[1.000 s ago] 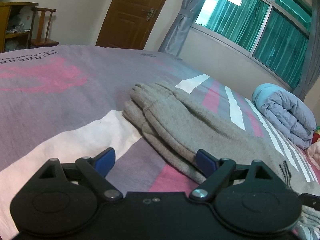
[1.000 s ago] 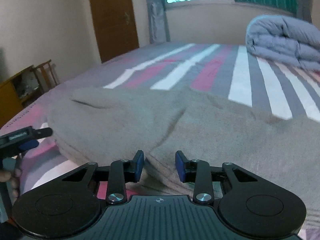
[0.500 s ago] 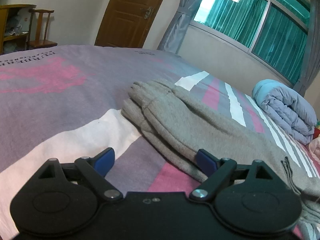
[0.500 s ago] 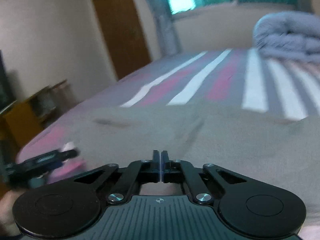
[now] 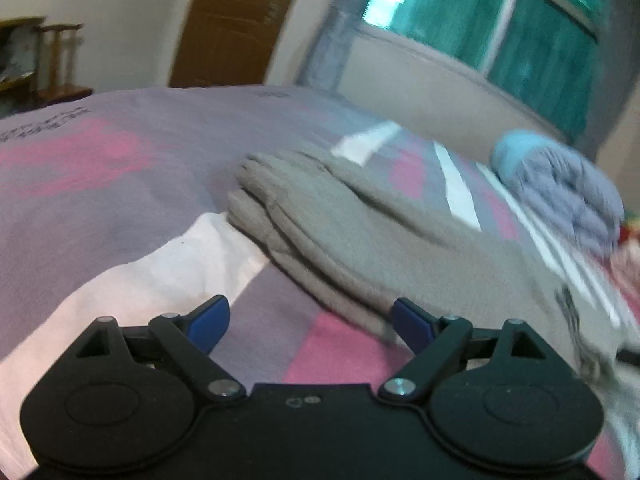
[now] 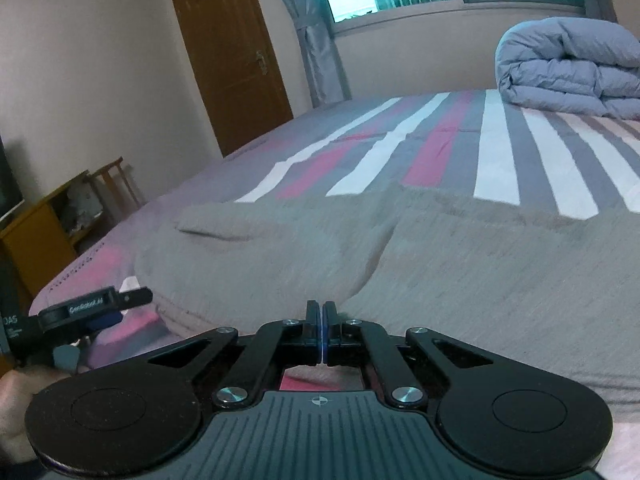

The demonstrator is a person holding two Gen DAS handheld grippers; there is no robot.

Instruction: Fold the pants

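Grey sweatpants (image 5: 360,232) lie folded lengthwise on the striped bed, the waistband end at the far left. My left gripper (image 5: 310,322) is open and empty, low over the sheet, its right finger at the near edge of the pants. In the right wrist view the pants (image 6: 440,264) fill the middle. My right gripper (image 6: 321,320) is shut at the near edge of the pants; whether cloth is pinched between the pads is hidden. The left gripper also shows in the right wrist view (image 6: 100,308) at the left, held by a hand.
The bed sheet (image 6: 496,152) has pink, white and grey stripes. A rolled blue-grey duvet (image 6: 568,68) lies at the far right of the bed. A brown door (image 6: 228,52), a window with curtains and wooden furniture (image 6: 36,240) stand beyond the bed.
My right gripper closed from open to shut at the near edge of the pants and then rose a little. My left gripper stayed open and shifted slightly; its view is now blurred.
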